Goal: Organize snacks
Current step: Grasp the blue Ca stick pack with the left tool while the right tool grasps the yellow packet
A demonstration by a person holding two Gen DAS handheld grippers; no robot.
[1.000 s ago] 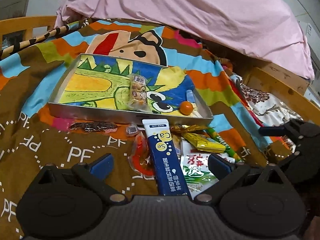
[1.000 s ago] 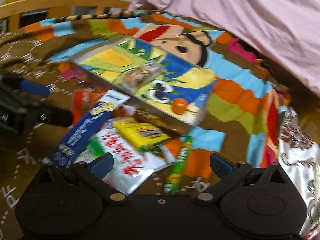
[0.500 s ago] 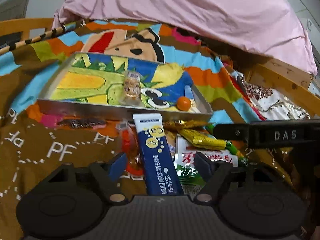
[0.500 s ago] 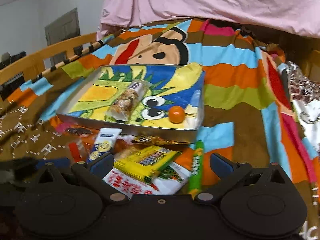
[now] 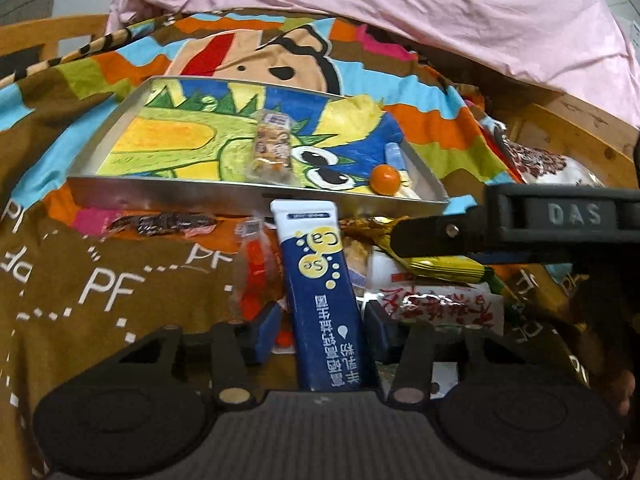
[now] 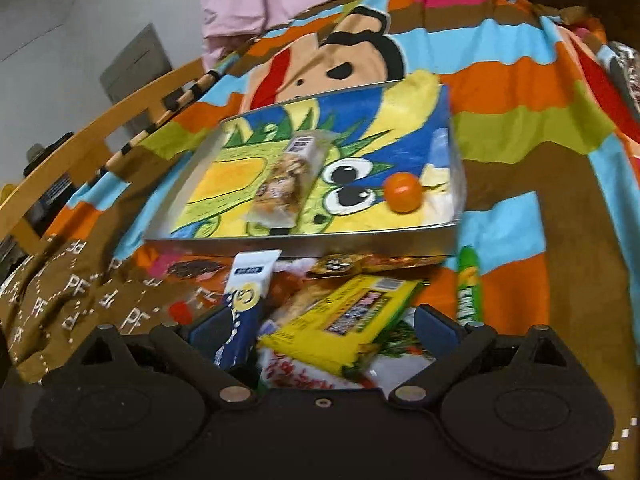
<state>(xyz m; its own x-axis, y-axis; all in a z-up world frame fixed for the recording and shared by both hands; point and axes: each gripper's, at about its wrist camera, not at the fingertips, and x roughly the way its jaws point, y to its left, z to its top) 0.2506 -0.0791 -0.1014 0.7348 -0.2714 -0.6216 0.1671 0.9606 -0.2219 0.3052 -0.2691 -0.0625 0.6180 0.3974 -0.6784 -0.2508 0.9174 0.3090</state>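
A metal tray (image 5: 160, 194) with a cartoon lining lies on the bedspread and holds a clear-wrapped snack bar (image 5: 274, 152) and an orange ball (image 5: 385, 179). In front of it is a heap of snacks. My left gripper (image 5: 324, 332) has its jaws closed in on a blue "Ca" tube (image 5: 320, 280). My right gripper (image 6: 324, 328) is open around a yellow packet (image 6: 348, 320) lying on a white-red bag (image 6: 304, 372). The tray (image 6: 304, 246), the ball (image 6: 402, 191) and the tube (image 6: 244, 300) also show in the right wrist view. The right gripper's body (image 5: 560, 220) crosses the left wrist view.
A green stick snack (image 6: 467, 288), a gold wrapper (image 6: 360, 262), a dark wrapped snack (image 5: 160, 224) and an orange-red packet (image 5: 256, 276) lie around the heap. A pink duvet (image 5: 360, 8) lies behind. Wooden bed rails (image 6: 80, 136) run along the sides.
My left gripper's jaws have closed in from wide open onto the blue tube. My right gripper has moved lower and nearer over the yellow packet, and its body has come into the left wrist view.
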